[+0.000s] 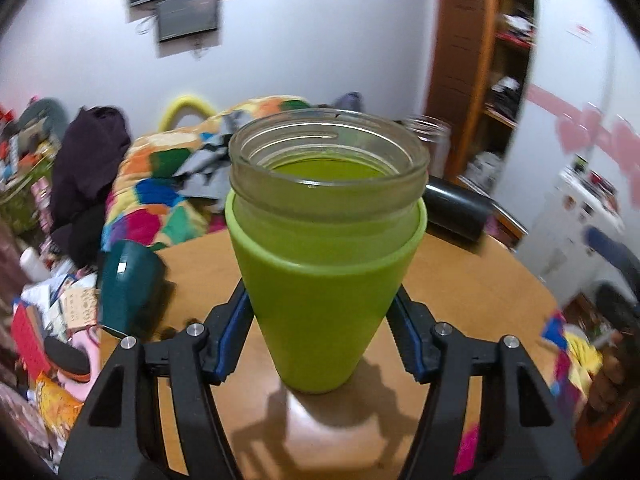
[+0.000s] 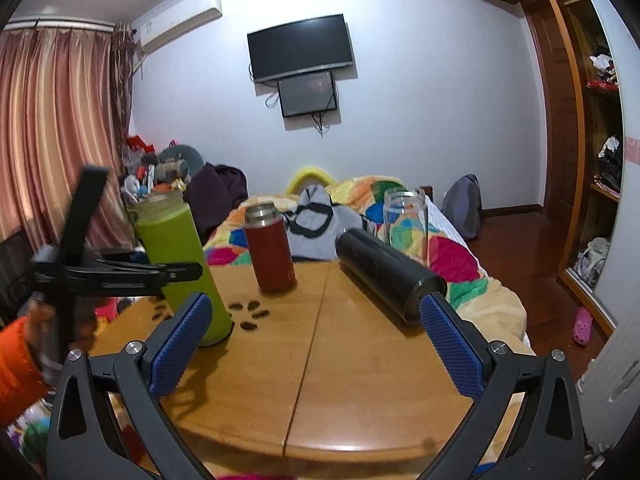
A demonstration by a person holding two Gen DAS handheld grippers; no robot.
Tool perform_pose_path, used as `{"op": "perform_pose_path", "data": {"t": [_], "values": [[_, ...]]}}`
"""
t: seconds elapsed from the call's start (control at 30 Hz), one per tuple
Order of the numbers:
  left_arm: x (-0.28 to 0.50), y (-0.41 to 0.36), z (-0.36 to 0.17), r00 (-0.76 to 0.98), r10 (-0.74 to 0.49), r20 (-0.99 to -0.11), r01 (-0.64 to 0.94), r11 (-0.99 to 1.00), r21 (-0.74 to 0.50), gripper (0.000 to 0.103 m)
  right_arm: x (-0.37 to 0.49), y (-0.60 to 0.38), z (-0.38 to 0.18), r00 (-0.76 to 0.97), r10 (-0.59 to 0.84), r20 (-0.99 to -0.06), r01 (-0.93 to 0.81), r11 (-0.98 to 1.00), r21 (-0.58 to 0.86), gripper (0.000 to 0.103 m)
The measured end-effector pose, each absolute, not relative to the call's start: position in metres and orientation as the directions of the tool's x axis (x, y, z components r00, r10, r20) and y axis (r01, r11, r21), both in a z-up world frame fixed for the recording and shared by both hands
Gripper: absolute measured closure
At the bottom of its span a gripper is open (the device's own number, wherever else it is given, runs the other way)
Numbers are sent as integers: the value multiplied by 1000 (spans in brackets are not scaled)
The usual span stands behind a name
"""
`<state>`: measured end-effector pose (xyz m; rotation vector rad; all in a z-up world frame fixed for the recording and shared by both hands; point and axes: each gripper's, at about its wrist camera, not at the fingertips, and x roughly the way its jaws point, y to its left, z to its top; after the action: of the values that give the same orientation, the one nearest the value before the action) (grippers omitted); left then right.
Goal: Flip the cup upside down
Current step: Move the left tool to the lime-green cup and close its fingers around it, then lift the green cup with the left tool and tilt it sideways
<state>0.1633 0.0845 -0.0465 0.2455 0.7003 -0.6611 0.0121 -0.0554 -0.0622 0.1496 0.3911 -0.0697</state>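
Left tongs point(image 1: 324, 312) clamp glass cup point(image 1: 326, 248), smooth green sleeve, upright.

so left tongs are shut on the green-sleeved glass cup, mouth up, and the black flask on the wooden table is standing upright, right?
Not quite. The black cylindrical flask lies on its side on the round wooden table, as the right wrist view shows. The rest holds: the left tongs grip the green-sleeved glass cup, mouth up.
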Motion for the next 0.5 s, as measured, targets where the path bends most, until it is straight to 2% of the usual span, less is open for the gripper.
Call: {"op": "perform_pose_path", "data": {"t": [0.23,0.5], "values": [[116,68,-44,493,-574,-654,749,663,-17,39,6,-49,-79,899,-26,-437,80,991,106,0],[122,70,-48,506,-581,-637,729,683,-44,39,7,-42,-81,903,13,-429,43,992,119,0]]}}
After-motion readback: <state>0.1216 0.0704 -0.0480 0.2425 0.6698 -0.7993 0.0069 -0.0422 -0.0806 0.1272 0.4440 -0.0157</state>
